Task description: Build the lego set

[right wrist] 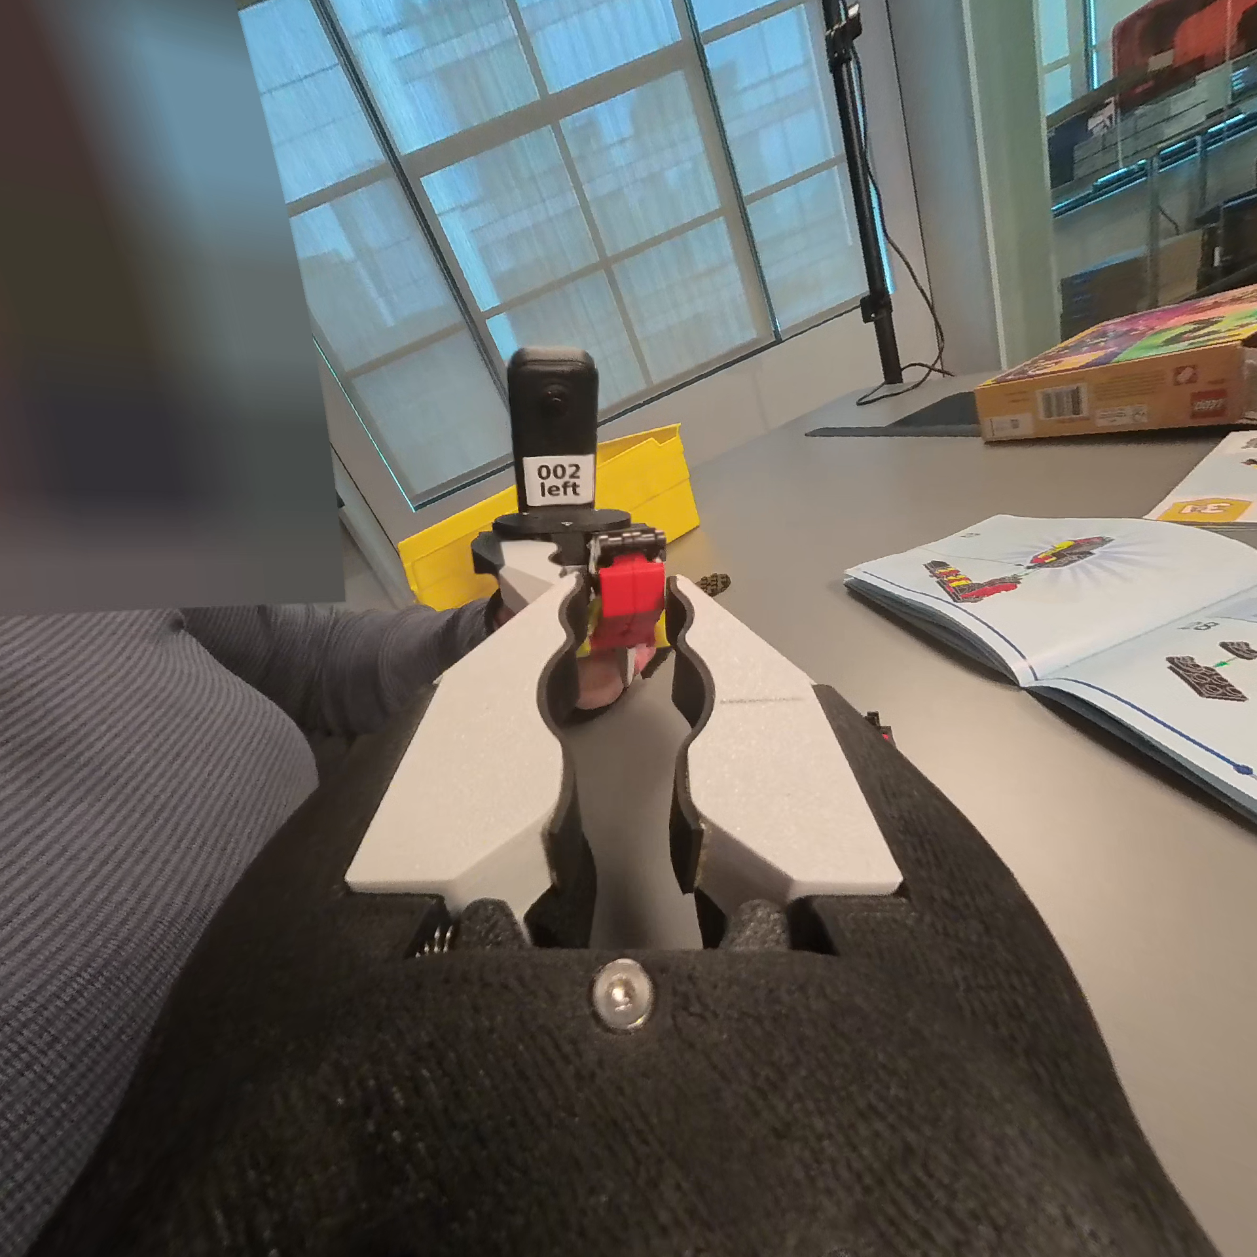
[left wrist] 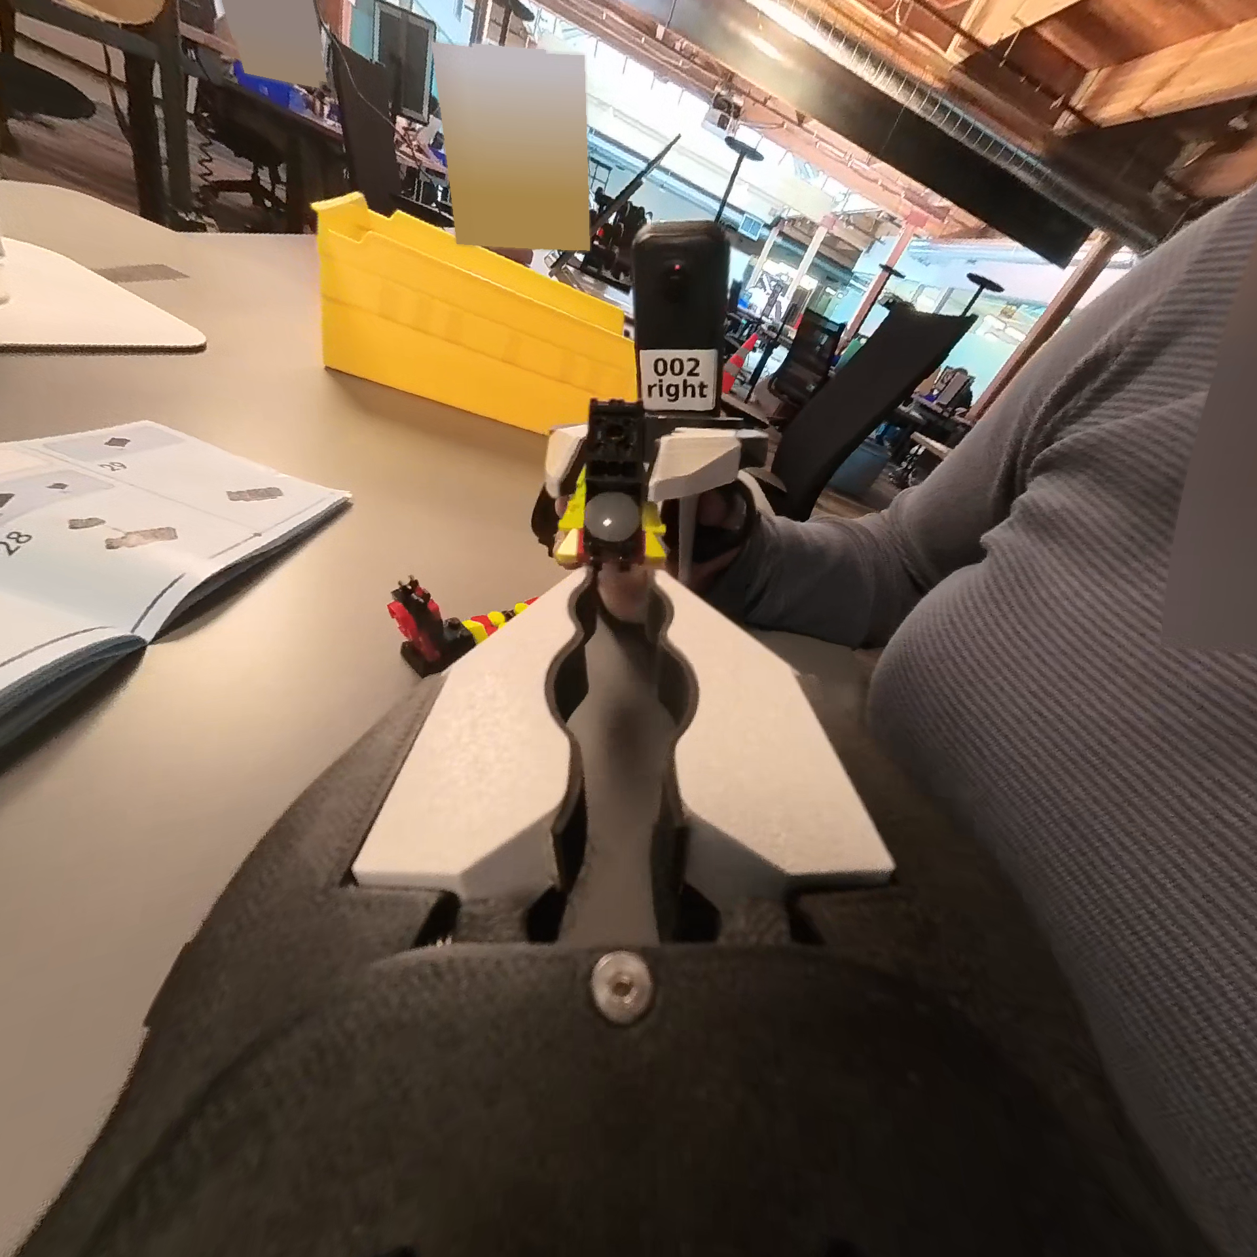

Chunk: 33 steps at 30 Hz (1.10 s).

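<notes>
A small lego model is held up between both grippers above the table. In the left wrist view it is black and yellow with a grey dome (left wrist: 614, 507). In the right wrist view its red end (right wrist: 629, 595) faces me. My right gripper (right wrist: 622, 588) is shut on the model; it also shows in the left wrist view (left wrist: 629, 466), clasping the black part. My left gripper (left wrist: 617, 578) is nearly closed, its tips on the model's near end. A second red and black lego piece (left wrist: 422, 629) stands on the table just left of my left gripper.
An open instruction booklet (left wrist: 136, 537) (right wrist: 1088, 612) lies on the grey table. A yellow bin (left wrist: 462, 340) (right wrist: 639, 476) stands behind the grippers. A lego box (right wrist: 1115, 388) sits at the far right. A person's grey sleeve (left wrist: 1020, 544) (right wrist: 170, 748) fills one side. Left and right tips are no more than a few centimetres apart.
</notes>
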Tool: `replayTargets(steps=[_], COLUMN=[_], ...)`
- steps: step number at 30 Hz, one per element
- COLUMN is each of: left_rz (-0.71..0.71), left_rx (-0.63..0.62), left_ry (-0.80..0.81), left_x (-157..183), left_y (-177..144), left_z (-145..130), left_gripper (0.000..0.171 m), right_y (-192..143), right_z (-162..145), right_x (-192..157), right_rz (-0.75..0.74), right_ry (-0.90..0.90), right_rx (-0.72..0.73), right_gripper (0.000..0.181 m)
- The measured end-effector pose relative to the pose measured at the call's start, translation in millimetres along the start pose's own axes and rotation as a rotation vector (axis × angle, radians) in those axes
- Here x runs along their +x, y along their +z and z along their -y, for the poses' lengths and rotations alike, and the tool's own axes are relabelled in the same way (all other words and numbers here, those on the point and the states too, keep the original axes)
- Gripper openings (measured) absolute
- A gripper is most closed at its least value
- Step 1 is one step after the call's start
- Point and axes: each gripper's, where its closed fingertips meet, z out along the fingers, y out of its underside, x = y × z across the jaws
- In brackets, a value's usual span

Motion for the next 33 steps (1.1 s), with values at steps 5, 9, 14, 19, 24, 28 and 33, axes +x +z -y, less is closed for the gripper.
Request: replayTargets(steps=[5,9,14,19,24,28,33], left_rz=[-0.006,-0.004,-0.100,-0.066,-0.081,-0.067,0.170], left_rx=[0.036,0.041,-0.010,0.021,-0.022,-0.023,-0.106], left_ry=[-0.046,-0.080,-0.088,-0.048,-0.053,-0.007,0.368], left_x=[-4,-6,9,6,7,9,-11], left_y=[-3,-3,4,1,2,4,-2], left_z=[4,5,-3,2,-3,-3,-7], left_gripper=[0.006,0.022,0.026,0.020,0.031,0.014,0.010], right_y=[-1,-1,1,-2,-1,-1,-4], right_z=[2,3,-1,-1,-5,-5,-4], right_x=[0,-4,-11,-10,-16,-14,0], right_rz=[-0.006,0.015,0.051,0.044,0.063,0.048,0.004], right_ry=[-0.016,-0.032,-0.073,-0.125,-0.192,-0.191,-0.076], right_rx=[0.015,0.020,-0.005,-0.022,-0.050,-0.050,-0.068], right_gripper=[0.021,0.021,0.021,0.020,0.020,0.021,0.035])
